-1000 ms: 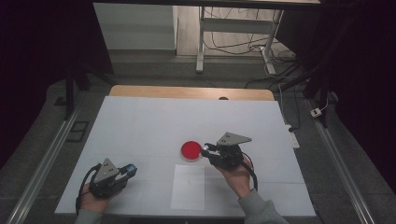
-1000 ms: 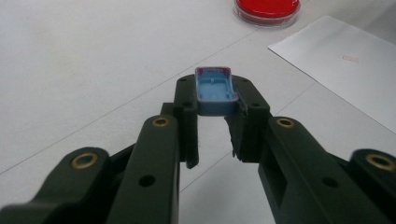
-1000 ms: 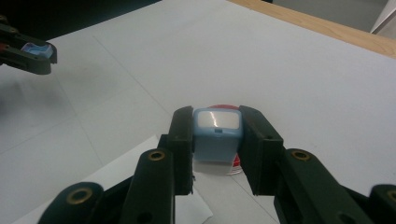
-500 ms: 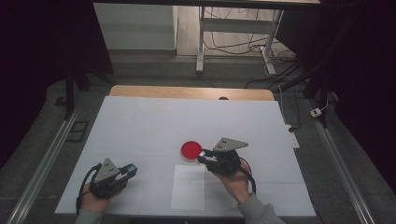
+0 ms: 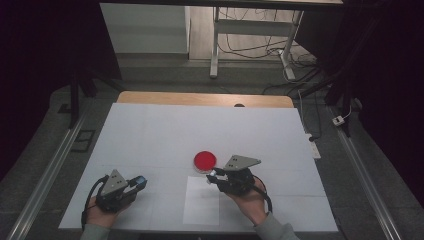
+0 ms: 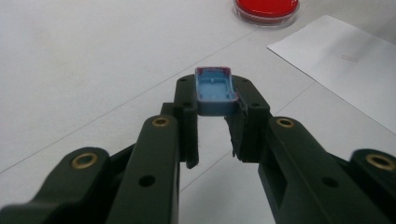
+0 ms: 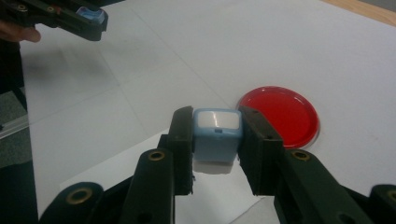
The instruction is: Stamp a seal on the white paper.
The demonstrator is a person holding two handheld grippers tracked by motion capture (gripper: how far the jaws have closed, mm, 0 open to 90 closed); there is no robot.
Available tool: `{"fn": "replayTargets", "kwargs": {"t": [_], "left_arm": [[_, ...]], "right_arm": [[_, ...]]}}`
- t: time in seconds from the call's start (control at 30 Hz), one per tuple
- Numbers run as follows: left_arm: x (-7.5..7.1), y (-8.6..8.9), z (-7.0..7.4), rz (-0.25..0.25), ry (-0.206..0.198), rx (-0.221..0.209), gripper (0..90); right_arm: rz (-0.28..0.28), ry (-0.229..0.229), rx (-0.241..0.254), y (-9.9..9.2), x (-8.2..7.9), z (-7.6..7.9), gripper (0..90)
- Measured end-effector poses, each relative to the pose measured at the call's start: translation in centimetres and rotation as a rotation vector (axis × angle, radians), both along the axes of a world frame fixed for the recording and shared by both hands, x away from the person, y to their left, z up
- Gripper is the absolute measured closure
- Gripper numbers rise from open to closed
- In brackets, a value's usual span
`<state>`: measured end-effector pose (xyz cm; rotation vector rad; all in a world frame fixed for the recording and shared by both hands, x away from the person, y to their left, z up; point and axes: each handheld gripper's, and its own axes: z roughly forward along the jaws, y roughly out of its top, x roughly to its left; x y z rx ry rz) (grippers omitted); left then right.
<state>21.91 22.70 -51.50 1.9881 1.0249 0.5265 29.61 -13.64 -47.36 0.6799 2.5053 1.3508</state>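
Note:
My left gripper [image 5: 140, 183] rests near the table's front left, shut on a small blue hollow cap [image 6: 215, 88] with a purple rim, its open side facing the camera. My right gripper [image 5: 214, 175] hovers at the top right corner of a white paper sheet [image 5: 201, 205], just in front of a round red dish [image 5: 205, 160]. It is shut on a light blue block with a white top [image 7: 217, 130], which the pads [image 7: 183, 128] squeeze from both sides. In the right gripper view the red dish [image 7: 282, 114] lies just beyond the block.
A white board [image 5: 150, 130] covers the table, and a wooden strip [image 5: 200, 98] shows at its far edge. In the left gripper view the red dish [image 6: 266, 7] and the paper sheet [image 6: 345, 60] lie ahead to the right. The left gripper [image 7: 88, 16] shows far off in the right gripper view.
My right gripper has drifted toward the table's front edge with the block, from beside the red dish to the paper's corner. The left gripper has stayed put.

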Motion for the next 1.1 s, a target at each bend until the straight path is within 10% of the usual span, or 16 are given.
{"fn": "replayTargets", "kwargs": {"t": [1.1], "left_arm": [[0.0, -0.1, 0.0, -0.002, 0.000, 0.004, 74.0]], "right_arm": [[0.075, 0.012, -0.037, 1.3, -1.9, -1.1, 66.7]]}}
